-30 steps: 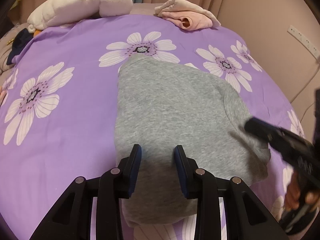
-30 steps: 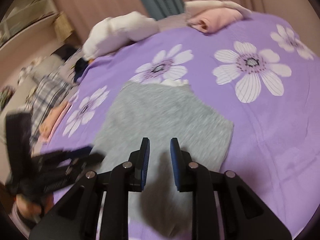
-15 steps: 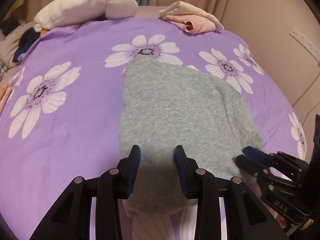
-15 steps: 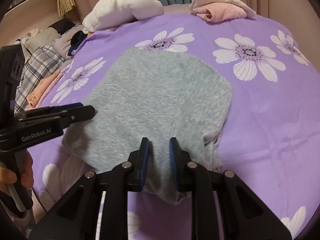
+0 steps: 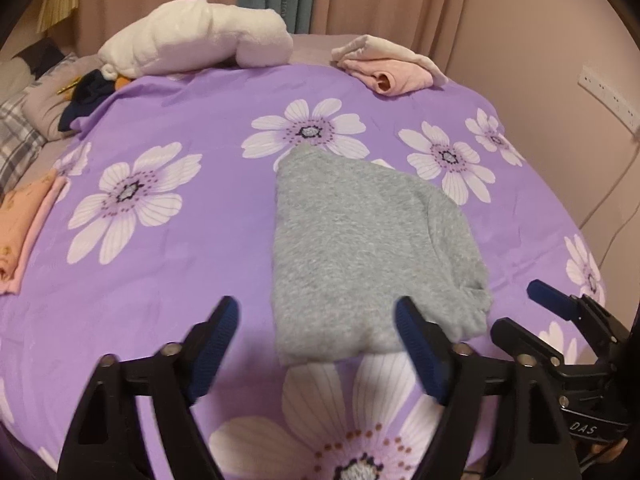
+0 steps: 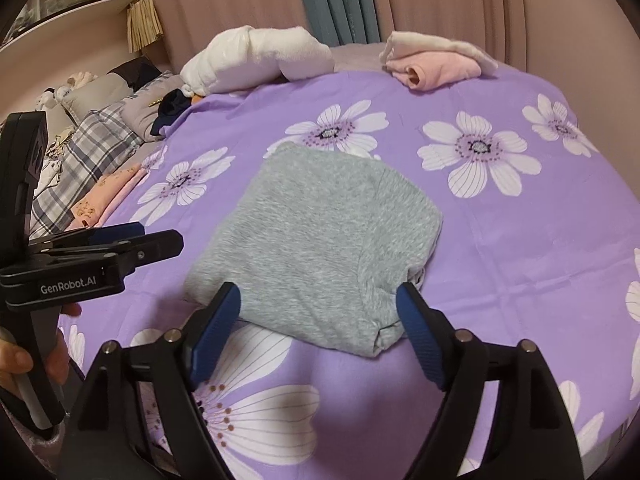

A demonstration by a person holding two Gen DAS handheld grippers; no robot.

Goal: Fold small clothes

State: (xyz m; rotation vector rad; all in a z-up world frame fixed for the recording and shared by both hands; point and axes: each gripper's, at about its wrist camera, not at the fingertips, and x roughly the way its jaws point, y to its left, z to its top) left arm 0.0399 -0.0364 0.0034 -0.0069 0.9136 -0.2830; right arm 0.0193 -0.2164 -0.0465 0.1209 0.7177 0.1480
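Observation:
A grey knit garment (image 5: 360, 256) lies folded into a compact shape on the purple flowered bedspread (image 5: 168, 264). It also shows in the right wrist view (image 6: 320, 240). My left gripper (image 5: 316, 344) is open and empty, held just before the garment's near edge. My right gripper (image 6: 320, 328) is open and empty, its jaws wide on either side of the garment's near edge and above it. The right gripper shows at the lower right of the left wrist view (image 5: 520, 312), and the left gripper shows at the left of the right wrist view (image 6: 156, 238).
A white rolled blanket (image 5: 192, 44) and a folded pink garment (image 5: 392, 72) lie at the far edge of the bed. Folded peach clothes (image 5: 20, 224) and a plaid pile (image 6: 88, 152) sit at the left. A wall with a socket strip (image 5: 608, 94) stands at right.
Both grippers opened wide and pulled back toward me, off the grey garment. The garment now lies flat and released on the bed.

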